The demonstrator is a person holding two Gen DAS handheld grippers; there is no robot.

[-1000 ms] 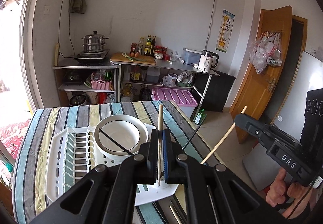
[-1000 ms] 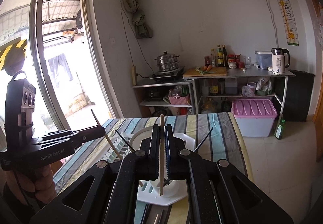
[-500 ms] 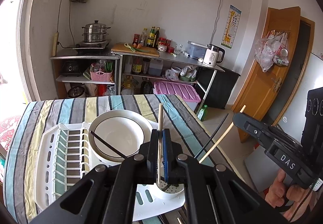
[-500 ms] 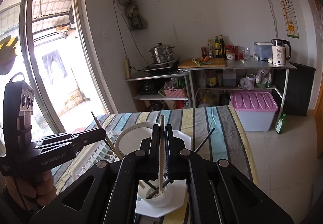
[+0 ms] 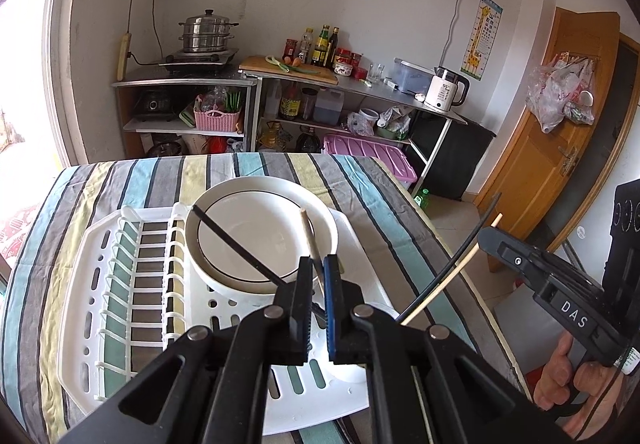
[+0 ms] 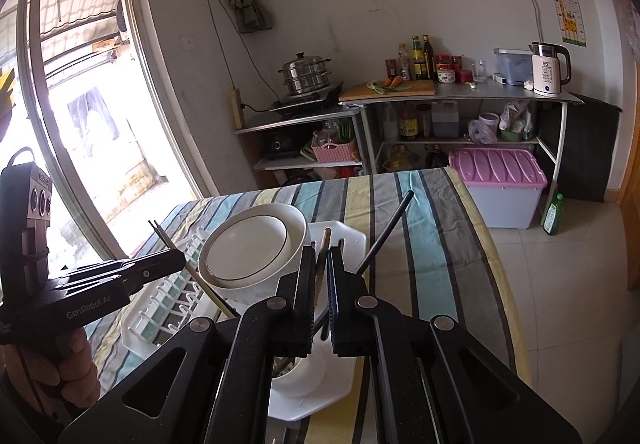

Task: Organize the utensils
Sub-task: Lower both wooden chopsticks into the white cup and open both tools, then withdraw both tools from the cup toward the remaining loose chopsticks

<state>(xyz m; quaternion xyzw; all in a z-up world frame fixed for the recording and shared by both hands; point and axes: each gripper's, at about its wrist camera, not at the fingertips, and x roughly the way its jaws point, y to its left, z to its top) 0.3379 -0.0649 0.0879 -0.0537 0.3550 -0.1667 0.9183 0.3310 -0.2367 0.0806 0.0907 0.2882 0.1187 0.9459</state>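
We see the left gripper (image 5: pixel 316 284) and right gripper (image 6: pixel 319 284) with jaws slightly parted, each wooden chopstick (image 5: pixel 310 240) loose between them, tip down in the white holder cup (image 6: pixel 302 376) on the rack (image 5: pixel 120 284).

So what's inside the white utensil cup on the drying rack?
Rising from the utensil cup: a wooden chopstick between the right tool's fingers and a black chopstick leaning right. The tool covers most of the cup, so their lower ends and any other contents are hidden.
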